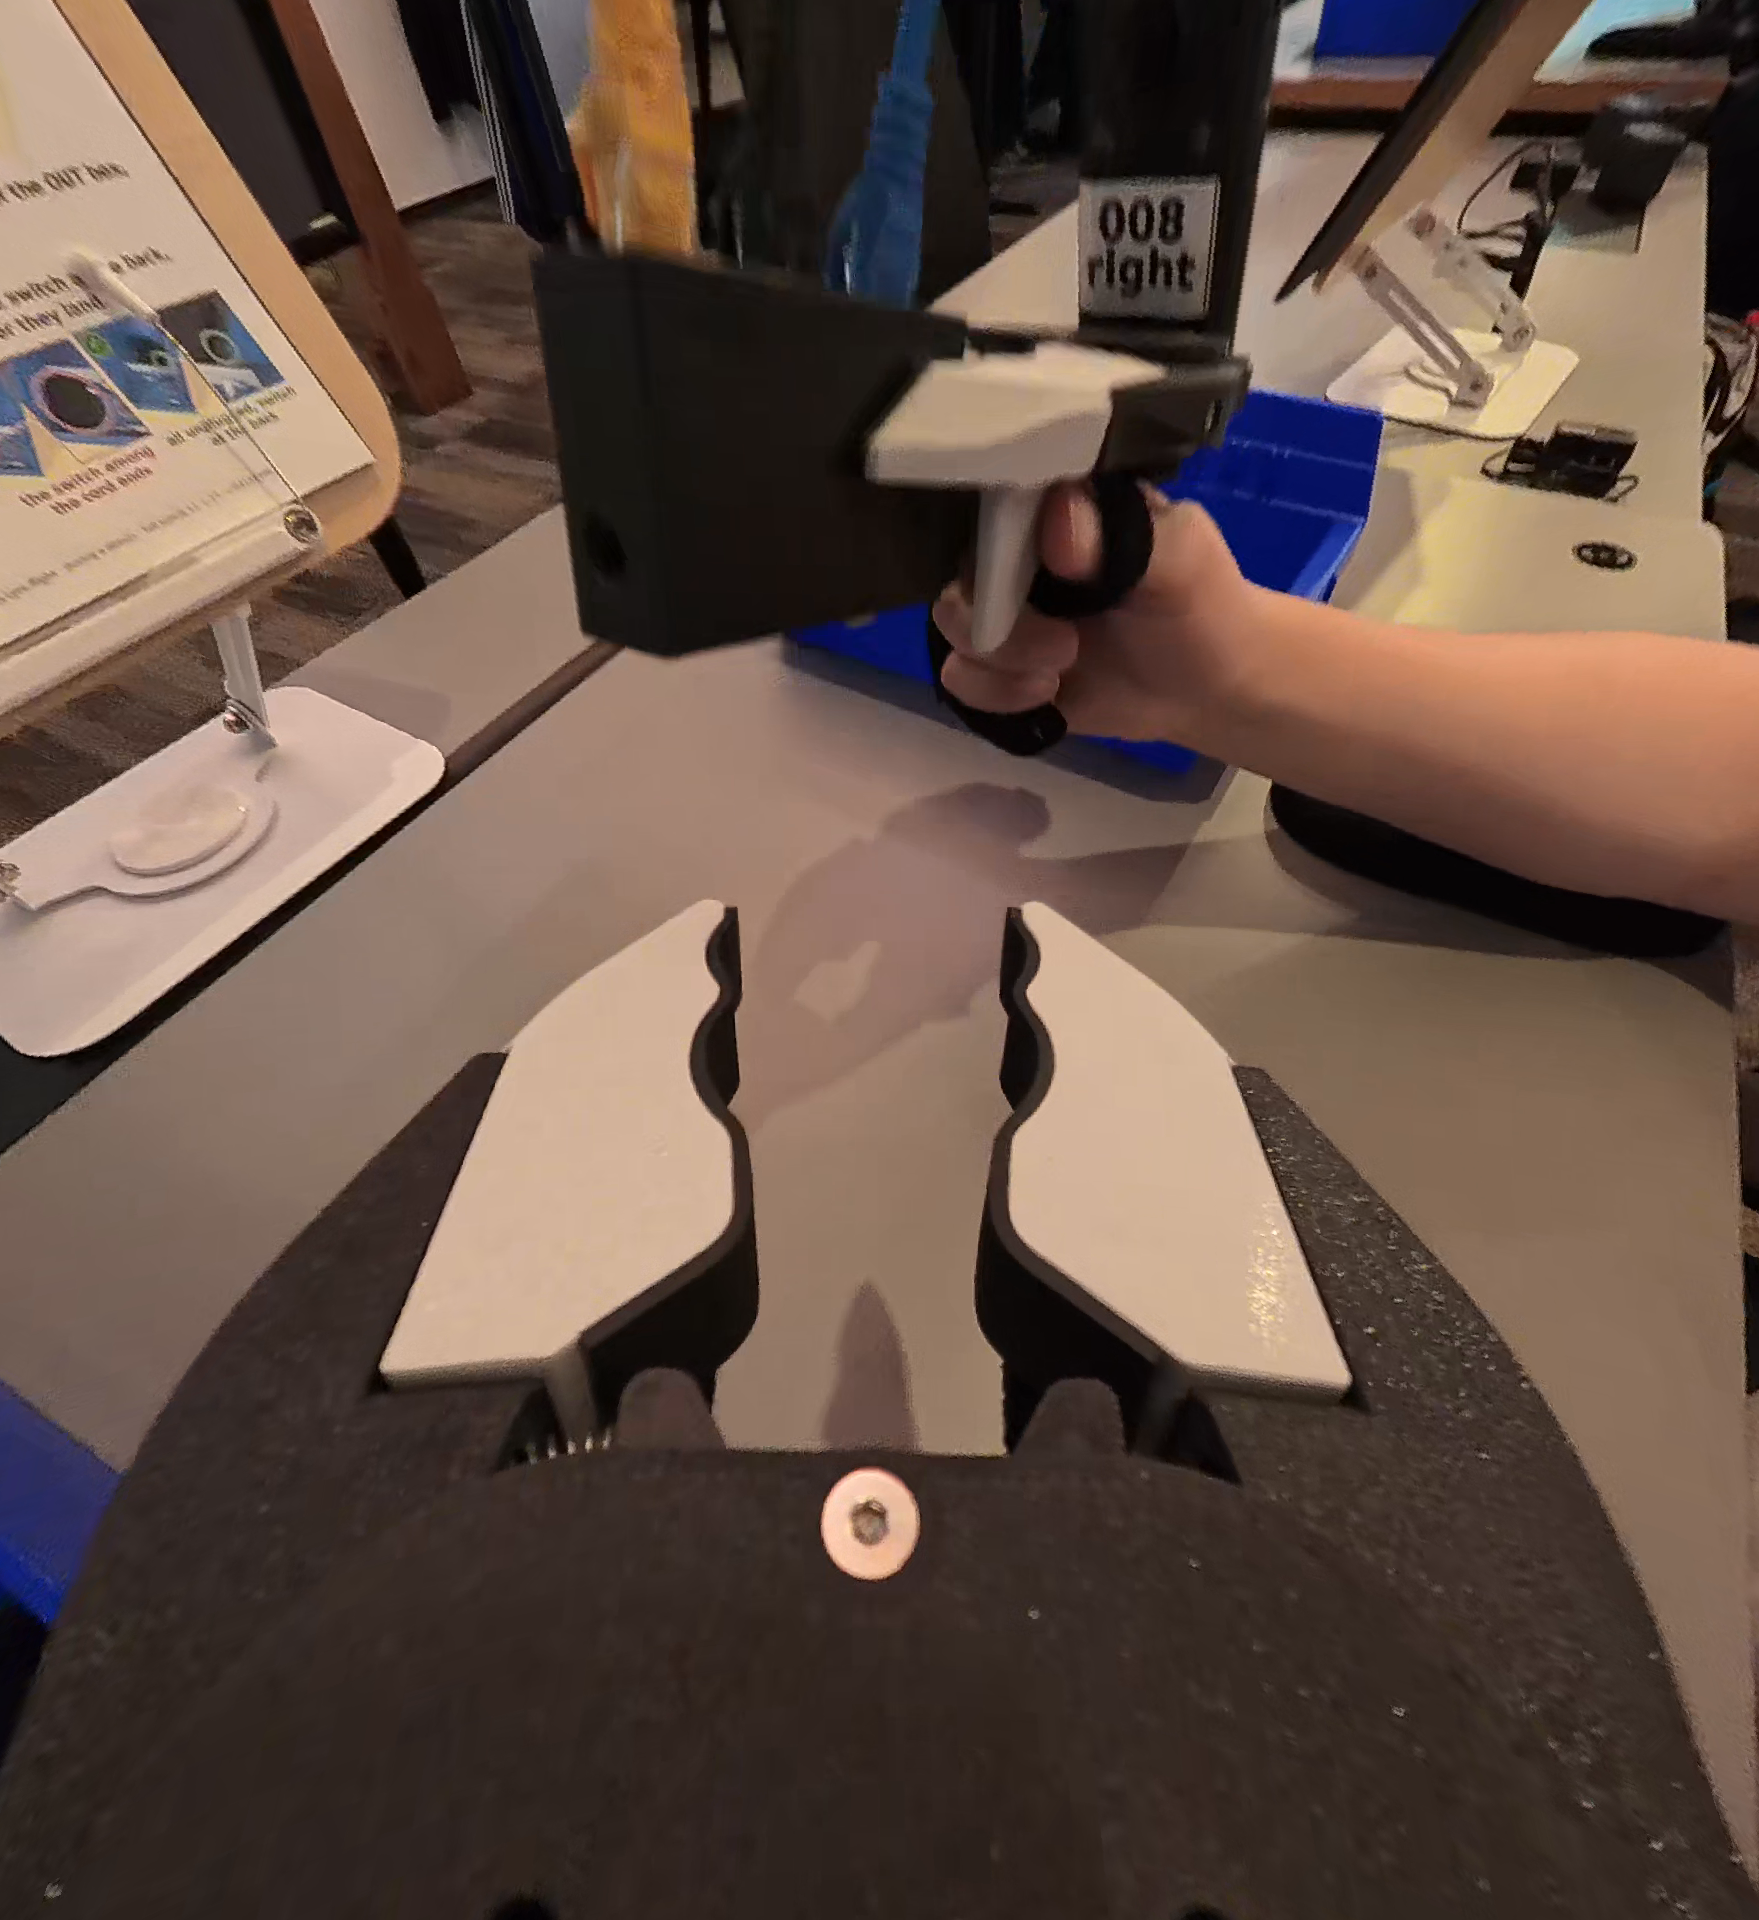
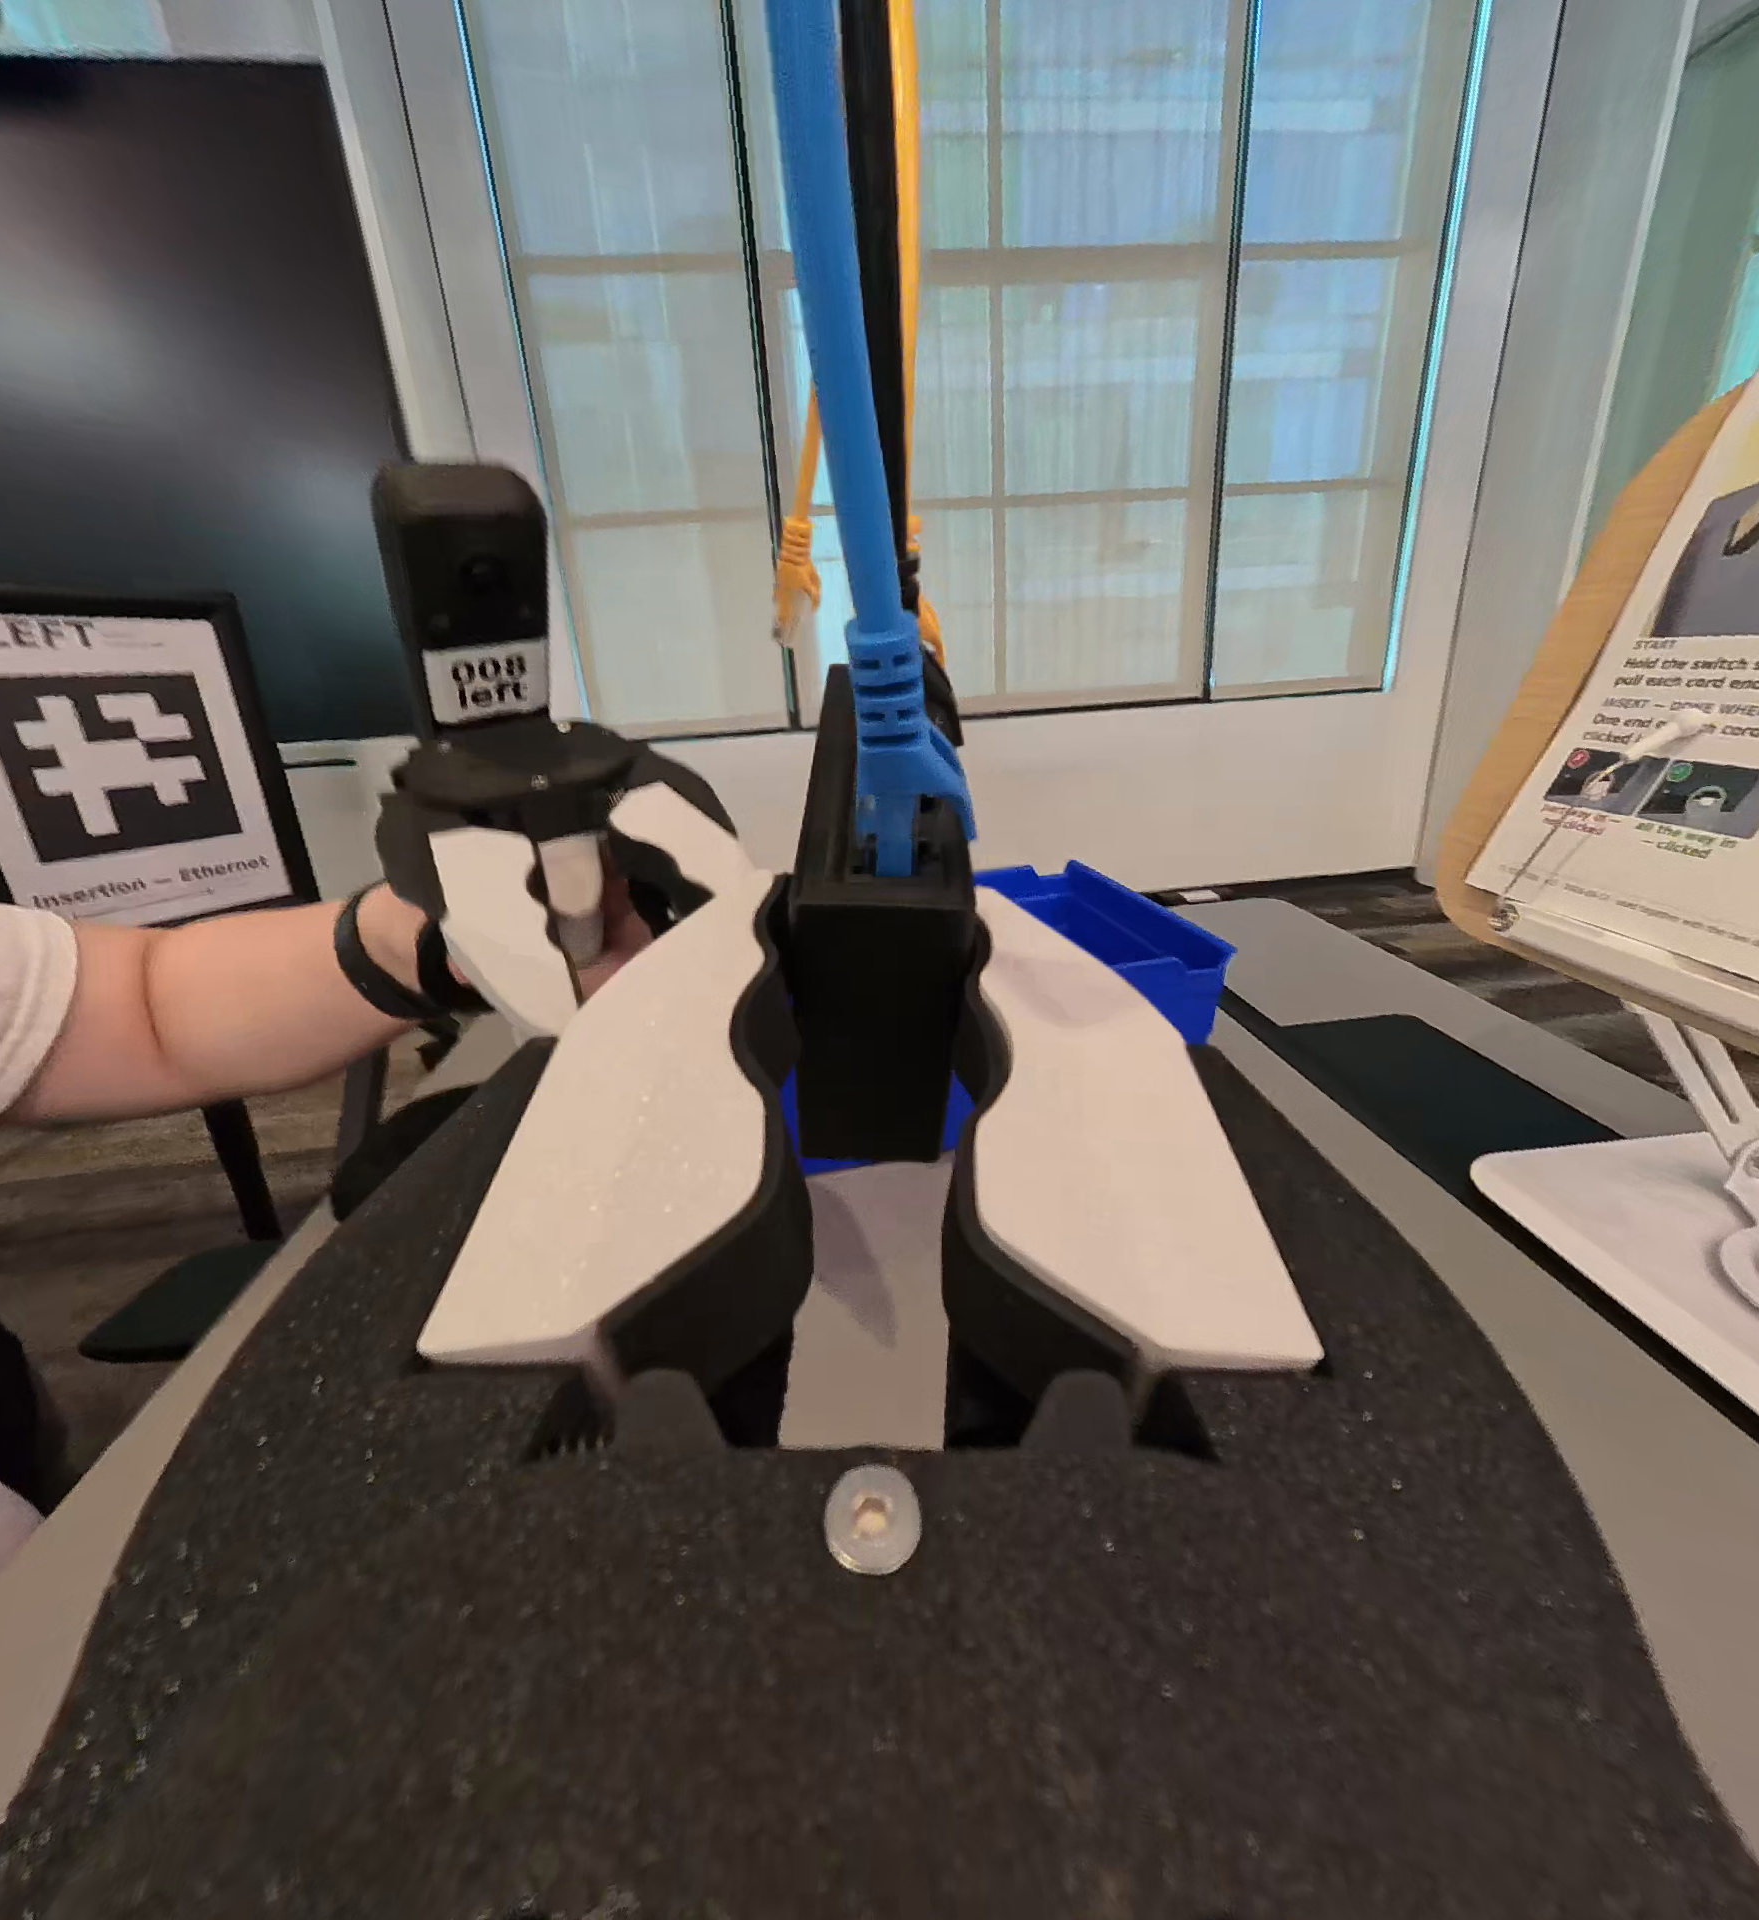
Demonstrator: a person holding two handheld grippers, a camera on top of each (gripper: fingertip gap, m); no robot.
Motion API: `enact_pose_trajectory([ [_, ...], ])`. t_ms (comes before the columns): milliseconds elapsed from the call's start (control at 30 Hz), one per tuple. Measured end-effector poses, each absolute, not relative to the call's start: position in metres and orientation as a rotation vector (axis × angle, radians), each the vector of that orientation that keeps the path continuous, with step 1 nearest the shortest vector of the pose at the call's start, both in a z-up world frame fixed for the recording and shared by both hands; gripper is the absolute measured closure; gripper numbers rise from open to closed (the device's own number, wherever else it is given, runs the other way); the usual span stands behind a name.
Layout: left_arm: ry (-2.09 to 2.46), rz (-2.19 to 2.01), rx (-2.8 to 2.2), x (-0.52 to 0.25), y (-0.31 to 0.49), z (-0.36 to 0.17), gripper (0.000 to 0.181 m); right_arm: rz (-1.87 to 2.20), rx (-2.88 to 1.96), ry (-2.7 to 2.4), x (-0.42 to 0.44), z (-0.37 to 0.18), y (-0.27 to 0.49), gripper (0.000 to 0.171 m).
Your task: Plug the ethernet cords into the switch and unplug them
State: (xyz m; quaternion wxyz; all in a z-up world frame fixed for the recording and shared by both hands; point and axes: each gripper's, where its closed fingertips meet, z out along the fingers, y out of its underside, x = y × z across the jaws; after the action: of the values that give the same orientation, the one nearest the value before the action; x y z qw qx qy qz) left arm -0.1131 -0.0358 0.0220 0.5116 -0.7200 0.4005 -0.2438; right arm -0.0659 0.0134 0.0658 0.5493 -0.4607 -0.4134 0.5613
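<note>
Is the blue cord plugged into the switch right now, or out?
In. The blue ethernet cord has its connector seated in a port of the black box-shaped switch, which the right gripper clamps.

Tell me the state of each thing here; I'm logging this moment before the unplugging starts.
Switch: lifted off the table, clamped between the right gripper's fingers.
Blue cord: plugged into the switch.
Yellow cord: one end dangling free, unplugged.
Left gripper: open, empty, above the table.
Right gripper: shut on the switch.
Blue bin: contents not visible.
</note>
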Motion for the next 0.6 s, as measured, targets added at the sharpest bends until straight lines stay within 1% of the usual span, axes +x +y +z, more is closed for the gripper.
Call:
enact_pose_trajectory([
  [300, 0.954, -0.605, -1.712, -0.110, -0.024, 0.009, 0.132, 1.465, -0.954, -0.945, -0.046, 0.091, 0.002, 0.145],
  [433, 0.952, -0.637, -1.661, -0.113, -0.019, 0.017, 0.131, 1.581, -0.792, -0.985, -0.035, 0.104, -0.019, 0.145],
  [600, 0.947, -0.650, -1.614, -0.115, -0.014, 0.032, 0.130, 1.680, -0.662, -1.066, -0.030, 0.107, -0.040, 0.145],
])
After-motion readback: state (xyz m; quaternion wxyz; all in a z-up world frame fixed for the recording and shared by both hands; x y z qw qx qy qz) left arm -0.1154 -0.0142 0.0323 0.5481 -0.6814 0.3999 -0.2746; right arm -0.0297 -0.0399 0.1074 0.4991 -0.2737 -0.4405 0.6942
